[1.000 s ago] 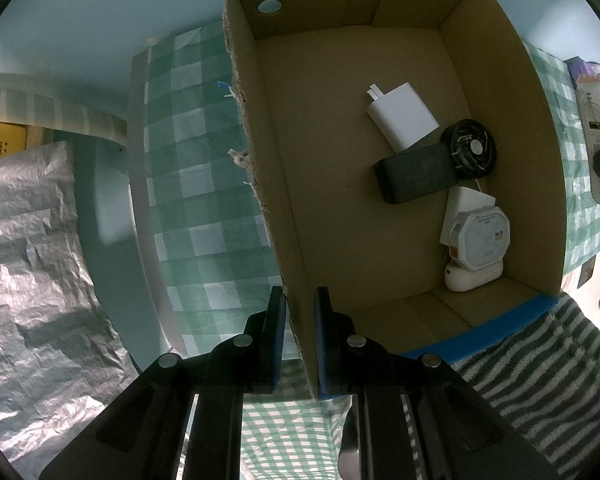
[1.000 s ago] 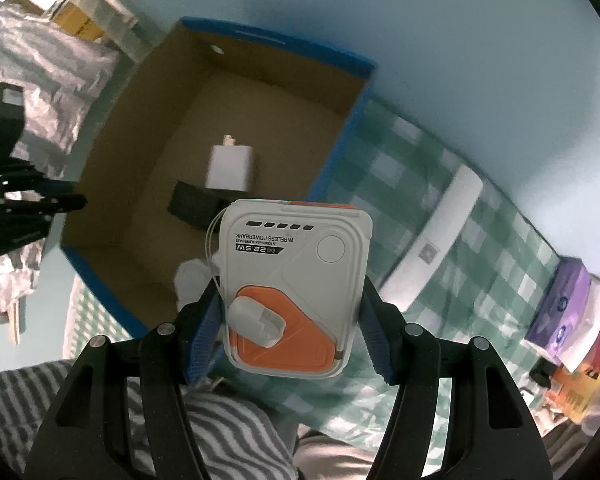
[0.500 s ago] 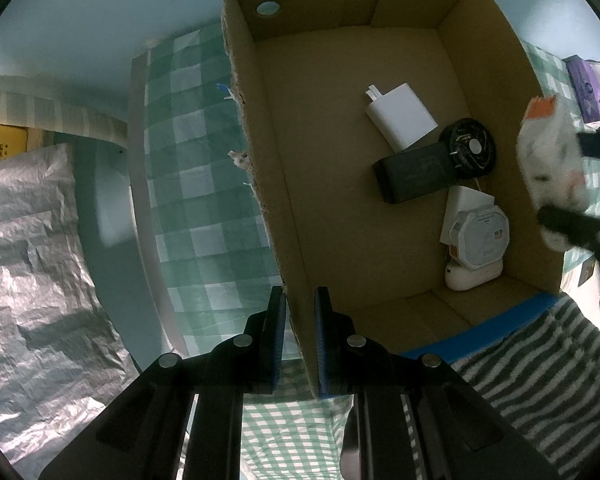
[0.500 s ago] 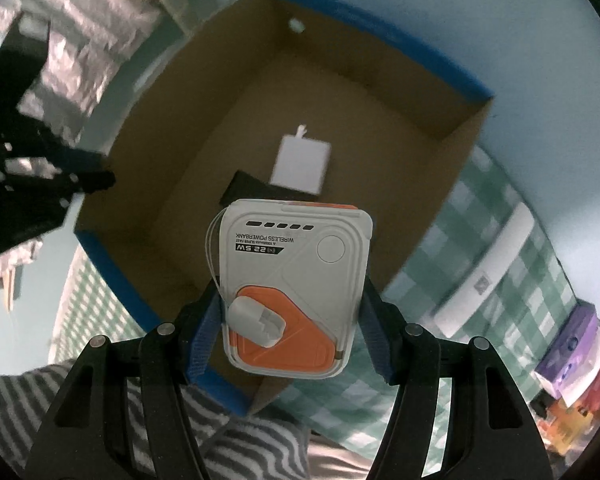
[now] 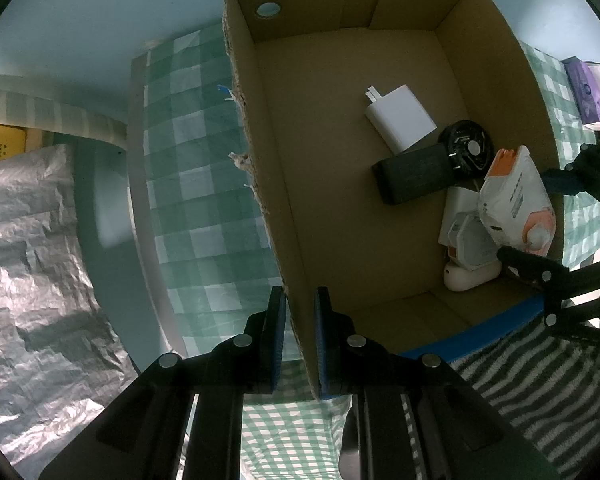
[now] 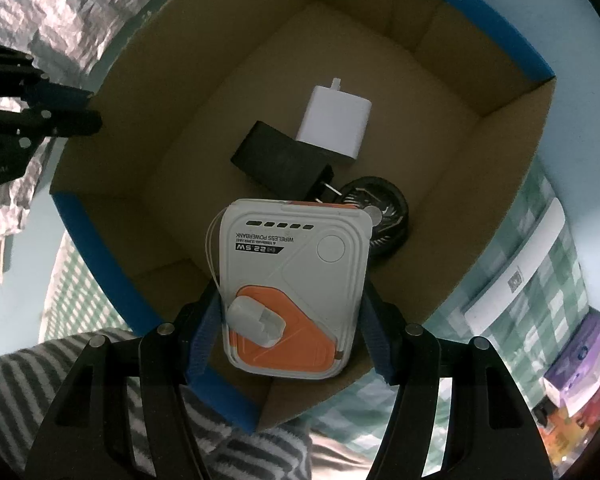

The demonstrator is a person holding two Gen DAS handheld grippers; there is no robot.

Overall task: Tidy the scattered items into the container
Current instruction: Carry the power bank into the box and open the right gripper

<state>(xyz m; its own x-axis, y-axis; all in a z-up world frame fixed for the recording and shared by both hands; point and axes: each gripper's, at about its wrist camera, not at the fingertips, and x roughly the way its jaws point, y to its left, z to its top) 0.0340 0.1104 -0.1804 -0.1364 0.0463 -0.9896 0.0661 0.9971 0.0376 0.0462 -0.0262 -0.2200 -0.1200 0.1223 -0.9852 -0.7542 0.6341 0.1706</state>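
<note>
one power bank gripped; box: two chargers, one fan

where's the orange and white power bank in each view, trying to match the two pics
Left wrist: the power bank is at the right edge, above the cardboard box interior, held in the right gripper.
Right wrist: it fills the lower centre, clamped between the fingers.
Shared landmark: the white charger on the box floor.
</note>
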